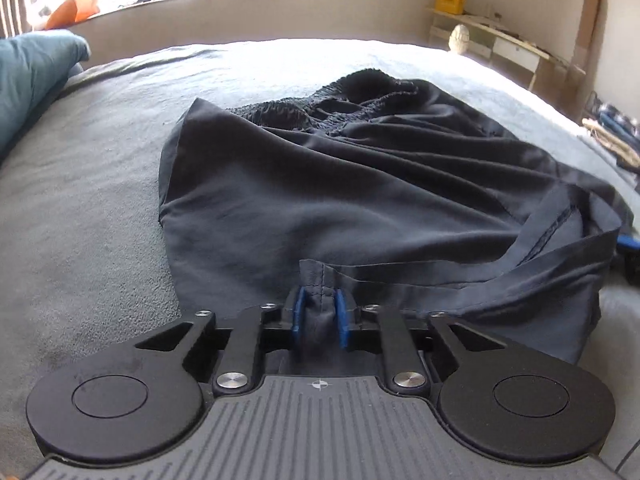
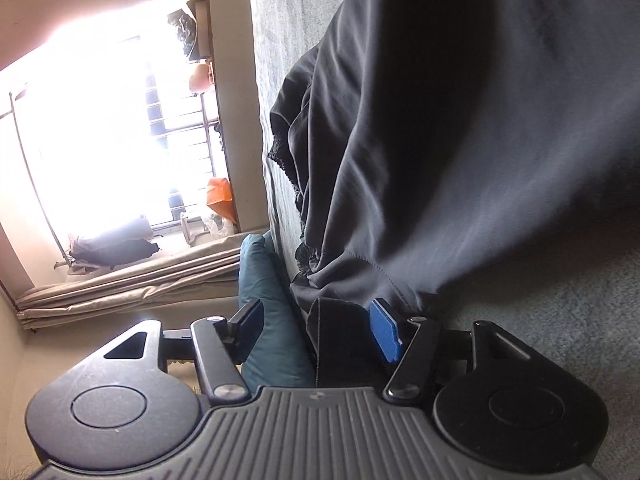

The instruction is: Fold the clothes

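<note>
While your left gripper (image 1: 319, 314) pinches the near hem of the dark shorts (image 1: 360, 168) spread on the grey bed (image 1: 88, 200), your right gripper (image 2: 316, 330) stands wide open with a hem corner loose between its fingers — close it fully before lifting. Raise both corners evenly, keep the hem taut, and aim for the far waistband (image 1: 320, 106) — judged, not seen.

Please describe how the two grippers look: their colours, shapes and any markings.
Both look alike. The left gripper has a grey ribbed body with a small crosshair mark, two round black discs at the sides, black link bars with silver screws, and blue pads on its fingers. The right gripper is the same, with a blue pad. No cables show.
</note>
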`<action>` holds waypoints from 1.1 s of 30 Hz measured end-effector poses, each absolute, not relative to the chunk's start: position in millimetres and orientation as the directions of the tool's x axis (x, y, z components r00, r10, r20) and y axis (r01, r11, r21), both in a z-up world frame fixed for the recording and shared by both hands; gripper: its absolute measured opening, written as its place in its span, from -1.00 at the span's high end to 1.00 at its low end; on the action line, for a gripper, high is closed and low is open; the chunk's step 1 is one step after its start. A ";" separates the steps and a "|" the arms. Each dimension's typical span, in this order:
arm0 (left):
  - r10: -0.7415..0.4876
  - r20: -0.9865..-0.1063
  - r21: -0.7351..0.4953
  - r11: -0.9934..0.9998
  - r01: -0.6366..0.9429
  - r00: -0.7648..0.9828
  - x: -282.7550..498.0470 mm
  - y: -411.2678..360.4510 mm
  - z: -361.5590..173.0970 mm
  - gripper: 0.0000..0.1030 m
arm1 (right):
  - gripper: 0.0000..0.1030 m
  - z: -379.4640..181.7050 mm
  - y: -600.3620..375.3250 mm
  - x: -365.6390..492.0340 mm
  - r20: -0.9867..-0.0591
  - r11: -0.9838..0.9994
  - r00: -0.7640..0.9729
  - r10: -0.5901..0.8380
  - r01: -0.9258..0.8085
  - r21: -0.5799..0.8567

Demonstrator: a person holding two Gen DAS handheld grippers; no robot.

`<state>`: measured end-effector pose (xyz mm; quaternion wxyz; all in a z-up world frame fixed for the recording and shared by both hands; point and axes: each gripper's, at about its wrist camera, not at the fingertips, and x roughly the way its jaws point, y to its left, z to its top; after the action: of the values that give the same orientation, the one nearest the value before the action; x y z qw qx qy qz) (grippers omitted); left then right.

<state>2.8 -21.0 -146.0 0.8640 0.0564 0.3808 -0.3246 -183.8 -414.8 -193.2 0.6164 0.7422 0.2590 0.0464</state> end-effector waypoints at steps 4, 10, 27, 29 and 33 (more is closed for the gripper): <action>-0.620 -0.573 -0.423 0.784 0.455 0.536 12.0 24.1 -127.5 0.92 | -0.20 -193.8 -415.5 -183.6 -0.286 -0.065 0.848 0.446 0.350 0.935; -0.672 -0.515 -0.725 0.673 0.146 0.532 35.0 85.2 -149.5 0.93 | -0.21 -182.3 -408.0 -166.2 -0.392 0.125 0.790 0.472 0.380 0.916; -0.625 -0.569 -0.642 0.744 0.186 0.534 36.6 83.1 -162.0 0.92 | -0.01 -82.3 -294.0 -93.5 -0.630 0.928 0.698 0.339 -0.138 0.346; -0.609 -0.583 -0.606 0.767 0.211 0.538 34.6 79.2 -162.5 0.92 | 0.00 -76.9 -264.4 -84.7 -0.645 0.936 0.679 0.351 -0.260 0.236; -0.592 -0.592 -0.567 0.788 0.240 0.547 30.0 75.2 -164.4 0.92 | 0.05 -90.1 -213.1 -63.2 -0.712 0.911 0.634 0.303 -0.411 0.022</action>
<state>30.0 75.2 -164.4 0.8526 -0.2155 0.4089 -0.2440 -63.2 -213.1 -90.1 0.9010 -0.0714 0.3793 0.1980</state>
